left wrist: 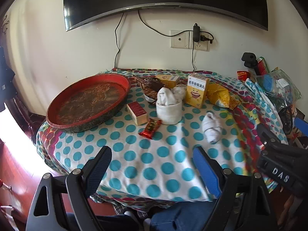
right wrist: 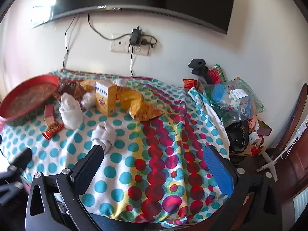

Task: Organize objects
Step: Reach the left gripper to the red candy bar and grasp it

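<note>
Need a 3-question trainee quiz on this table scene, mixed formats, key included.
1. True or false: the red tray already holds the yellow box.
2. Multiple choice: the red wrapper lies
A) inside the tray
B) on the cloth, in front of the small red box
C) on top of the yellow box
3. Fill in: the left gripper and the right gripper are both ____ and hold nothing.

Key: 1 false, the tray holds none of the loose items; 2 B; 3 open.
</note>
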`<state>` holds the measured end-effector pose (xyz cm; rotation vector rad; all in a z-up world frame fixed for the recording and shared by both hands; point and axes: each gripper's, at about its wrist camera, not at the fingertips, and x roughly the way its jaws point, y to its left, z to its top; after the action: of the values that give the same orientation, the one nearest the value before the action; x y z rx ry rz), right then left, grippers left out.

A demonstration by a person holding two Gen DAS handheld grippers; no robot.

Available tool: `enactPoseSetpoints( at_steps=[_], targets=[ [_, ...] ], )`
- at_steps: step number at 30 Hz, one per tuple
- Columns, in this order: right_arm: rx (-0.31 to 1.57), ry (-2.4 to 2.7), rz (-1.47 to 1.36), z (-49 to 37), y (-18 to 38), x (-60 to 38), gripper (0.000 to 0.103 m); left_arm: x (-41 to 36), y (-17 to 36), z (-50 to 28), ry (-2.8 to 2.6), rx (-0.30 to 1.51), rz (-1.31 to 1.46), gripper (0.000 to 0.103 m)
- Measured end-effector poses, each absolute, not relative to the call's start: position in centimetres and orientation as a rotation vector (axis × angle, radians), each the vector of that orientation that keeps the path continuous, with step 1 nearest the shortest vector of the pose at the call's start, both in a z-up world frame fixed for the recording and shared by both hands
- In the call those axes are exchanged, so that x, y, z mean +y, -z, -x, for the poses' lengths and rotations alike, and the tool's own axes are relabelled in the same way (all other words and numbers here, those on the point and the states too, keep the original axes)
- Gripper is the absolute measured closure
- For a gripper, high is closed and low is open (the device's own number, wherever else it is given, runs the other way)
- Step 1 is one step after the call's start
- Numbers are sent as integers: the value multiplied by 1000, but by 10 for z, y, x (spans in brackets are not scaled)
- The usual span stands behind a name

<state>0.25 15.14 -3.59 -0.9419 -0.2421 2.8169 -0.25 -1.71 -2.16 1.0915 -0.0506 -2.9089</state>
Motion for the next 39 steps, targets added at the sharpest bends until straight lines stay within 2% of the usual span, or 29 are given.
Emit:
enactPoseSetpoints(
  at_steps=[3,6,12,18,22,28,35,39],
  targets=[
    [-193,-2852,983,4,50,152,0,-40,39,6,2897,-97,-1044,14],
    [-234,-2859,1001,12,66,144,0,-53,56,13,2857,-169,-1052,14],
    [-237,-2921,1036,19,88,139,0,-62,71,23,2848,-74,-1074,14],
    [-136,-3037,1005,12,91,149,0,-52,76,46,2828,-150,-1131,14],
    [-78,-3059,1045,15,85,151,0,-56,77,65,2836,-88,-1165,14],
    [-117,-3052,1066,16,84,150,0,-60,78,86,2804,-33,-1177,14],
    [-75,-3085,1081,15,79,153,0,-68,84,99,2765,110,-1258,14],
    [-78,-3093,1122,23,80,147,0,-70,85,104,2750,122,-1279,14]
  ],
)
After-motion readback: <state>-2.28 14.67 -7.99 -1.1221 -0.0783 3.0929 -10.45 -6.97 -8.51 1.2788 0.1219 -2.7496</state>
